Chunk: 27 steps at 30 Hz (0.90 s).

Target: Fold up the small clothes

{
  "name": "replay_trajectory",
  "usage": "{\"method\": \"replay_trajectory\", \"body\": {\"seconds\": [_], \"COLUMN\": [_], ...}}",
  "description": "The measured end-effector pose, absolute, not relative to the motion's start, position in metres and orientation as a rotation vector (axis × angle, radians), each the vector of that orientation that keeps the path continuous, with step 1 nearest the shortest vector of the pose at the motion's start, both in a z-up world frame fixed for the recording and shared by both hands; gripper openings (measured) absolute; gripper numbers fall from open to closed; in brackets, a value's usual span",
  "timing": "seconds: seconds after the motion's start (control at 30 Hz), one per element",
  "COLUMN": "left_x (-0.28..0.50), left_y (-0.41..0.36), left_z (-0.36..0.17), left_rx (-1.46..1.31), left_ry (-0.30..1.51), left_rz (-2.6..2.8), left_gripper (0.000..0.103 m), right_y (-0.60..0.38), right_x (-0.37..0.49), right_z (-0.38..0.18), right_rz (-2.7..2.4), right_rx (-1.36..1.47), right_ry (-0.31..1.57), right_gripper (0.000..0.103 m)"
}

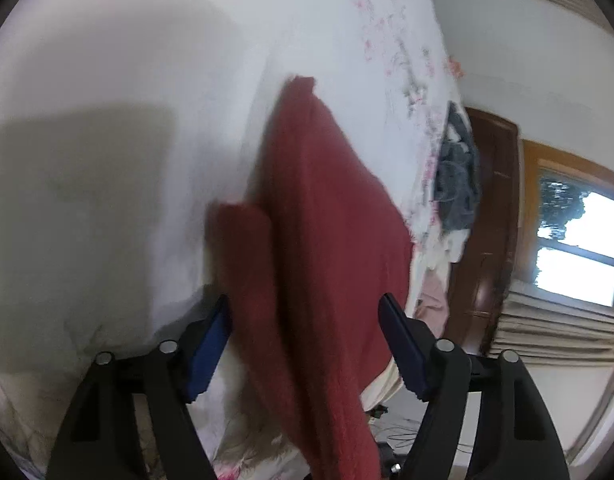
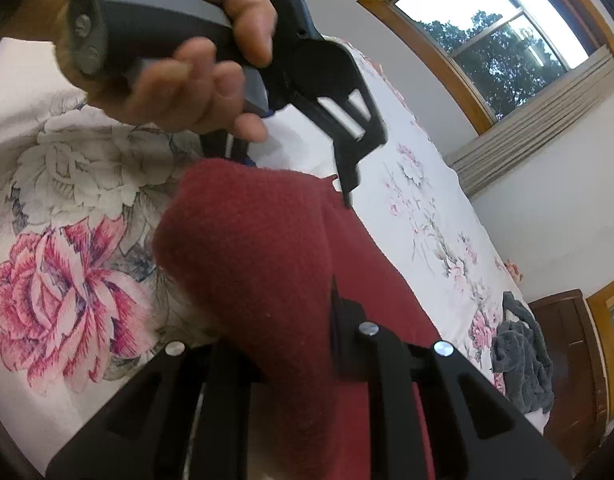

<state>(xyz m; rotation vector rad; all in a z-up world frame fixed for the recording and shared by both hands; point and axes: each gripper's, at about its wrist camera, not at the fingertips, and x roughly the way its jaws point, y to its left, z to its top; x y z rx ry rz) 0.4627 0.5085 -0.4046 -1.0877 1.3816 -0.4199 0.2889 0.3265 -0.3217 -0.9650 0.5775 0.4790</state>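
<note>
While the red garment (image 1: pixel 327 208) is lying across the flowered bedsheet (image 2: pixel 71 264), we are working at its near end with both tools. Our left gripper (image 1: pixel 305 344) is standing wide apart, its blue pads (image 1: pixel 211 344) straddling the cloth without pinching it, probably to line up on an edge before closing. Our right gripper (image 2: pixel 275 320) is sitting under a raised fold of the same garment; the cloth is covering the fingertips, so we cannot tell whether they are clamping it, though the lifted hump suggests the fold is being carried over. A hand (image 2: pixel 195 60) is holding the left tool just beyond that fold. A grey garment (image 2: pixel 523 356) is waiting far right on the bed.
</note>
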Motion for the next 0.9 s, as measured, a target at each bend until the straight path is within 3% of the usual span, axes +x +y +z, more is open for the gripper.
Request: {"method": "replay_trajectory", "body": {"seconds": [0.07, 0.2, 0.9], "left_x": [0.469, 0.473, 0.488], "left_y": [0.505, 0.499, 0.411], "left_z": [-0.406, -0.392, -0.218], "left_rx": [-1.069, -1.015, -0.645], "left_ry": [1.412, 1.41, 1.372], "left_rz": [-0.392, -0.373, -0.302], "left_gripper": [0.032, 0.019, 0.015], "right_y": [0.325, 0.322, 0.249], "right_x": [0.289, 0.289, 0.296], "right_z": [-0.319, -0.315, -0.219], "right_rz": [0.477, 0.471, 0.384], "right_rx": [-0.955, -0.92, -0.566], "right_ry": [0.581, 0.593, 0.647], "right_gripper": [0.014, 0.014, 0.014]}}
